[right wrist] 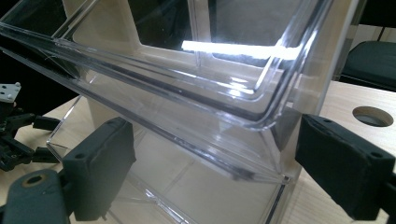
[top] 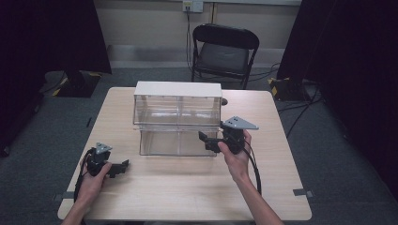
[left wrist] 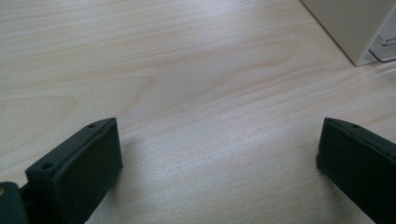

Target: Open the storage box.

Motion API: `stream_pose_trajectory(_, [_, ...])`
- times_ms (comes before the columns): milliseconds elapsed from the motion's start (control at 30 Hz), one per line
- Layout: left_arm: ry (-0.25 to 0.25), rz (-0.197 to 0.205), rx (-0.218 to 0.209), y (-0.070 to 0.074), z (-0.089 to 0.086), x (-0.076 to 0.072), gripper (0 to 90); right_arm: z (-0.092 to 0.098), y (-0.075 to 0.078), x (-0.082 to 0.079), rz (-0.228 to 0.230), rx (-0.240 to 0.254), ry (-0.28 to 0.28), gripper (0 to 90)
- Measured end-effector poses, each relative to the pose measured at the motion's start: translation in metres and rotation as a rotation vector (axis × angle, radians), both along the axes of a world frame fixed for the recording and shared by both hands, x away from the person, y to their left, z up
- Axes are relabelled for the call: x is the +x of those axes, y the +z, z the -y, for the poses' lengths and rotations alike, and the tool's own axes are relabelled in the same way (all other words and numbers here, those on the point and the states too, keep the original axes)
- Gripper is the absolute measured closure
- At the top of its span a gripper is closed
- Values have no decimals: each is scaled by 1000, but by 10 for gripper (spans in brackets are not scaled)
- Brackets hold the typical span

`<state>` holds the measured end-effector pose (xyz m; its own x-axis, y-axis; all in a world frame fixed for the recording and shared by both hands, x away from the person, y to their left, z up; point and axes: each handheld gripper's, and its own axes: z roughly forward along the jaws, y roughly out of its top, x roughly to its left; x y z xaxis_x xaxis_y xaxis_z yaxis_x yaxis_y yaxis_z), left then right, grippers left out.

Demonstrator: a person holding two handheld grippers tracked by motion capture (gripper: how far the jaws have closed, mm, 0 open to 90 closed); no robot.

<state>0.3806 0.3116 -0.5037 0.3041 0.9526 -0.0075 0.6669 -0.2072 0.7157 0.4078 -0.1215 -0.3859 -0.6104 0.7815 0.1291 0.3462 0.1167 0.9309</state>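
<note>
A clear plastic two-tier bin unit (top: 177,123) with a white top stands at the middle of the wooden table (top: 187,187). My right gripper (top: 205,139) is open at the unit's lower front right corner. In the right gripper view its jaws (right wrist: 215,135) straddle the slanted clear front rim (right wrist: 196,98) of the upper bin without pressing on it. My left gripper (top: 121,166) is open low over bare table at the front left, pointing right. Nothing is between its jaws (left wrist: 219,126), and a white corner of the unit (left wrist: 355,28) shows beyond them.
A black folding chair (top: 224,47) stands behind the table. A round cable hole (right wrist: 372,115) sits in the tabletop just right of the unit. Dark curtains flank the room. Bare wood lies in front of the unit.
</note>
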Motion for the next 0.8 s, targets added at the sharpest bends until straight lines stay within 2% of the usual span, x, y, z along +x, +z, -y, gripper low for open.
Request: stream_pose_trajectory(800, [0,0,0,0,0,0,0,-3,-1,1,2,7,-17,104])
